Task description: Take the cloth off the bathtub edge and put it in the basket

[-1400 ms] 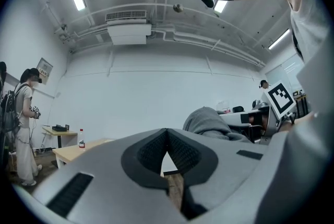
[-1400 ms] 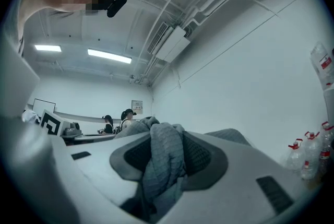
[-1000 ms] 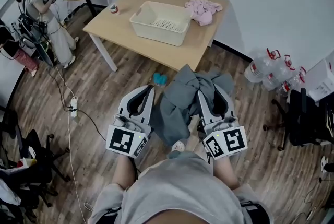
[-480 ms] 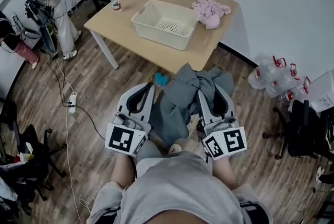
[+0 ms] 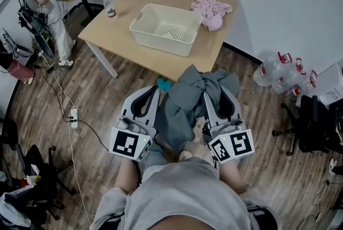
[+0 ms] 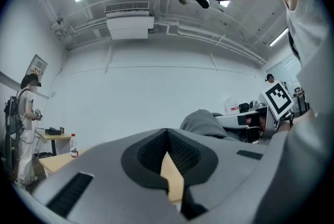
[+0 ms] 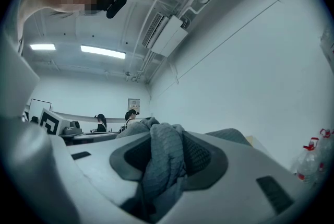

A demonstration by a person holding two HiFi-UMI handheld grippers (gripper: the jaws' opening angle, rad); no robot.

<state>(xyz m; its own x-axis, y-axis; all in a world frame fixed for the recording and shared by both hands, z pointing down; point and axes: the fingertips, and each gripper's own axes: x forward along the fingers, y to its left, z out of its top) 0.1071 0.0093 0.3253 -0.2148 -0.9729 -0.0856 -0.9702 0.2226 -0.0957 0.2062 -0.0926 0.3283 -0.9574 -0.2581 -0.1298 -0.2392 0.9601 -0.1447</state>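
Cloth held up, well short of basket on counter. Pinched in right gripper jaws; left gripper jaws pressed together, empty. Carry step judged in hand. Next: cloth to be brought over basket, then let go.

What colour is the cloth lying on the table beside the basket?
The cloth is pink; the head view shows it best.

Grey cloth — bunched, drooping; cream slotted basket upright on wooden table.
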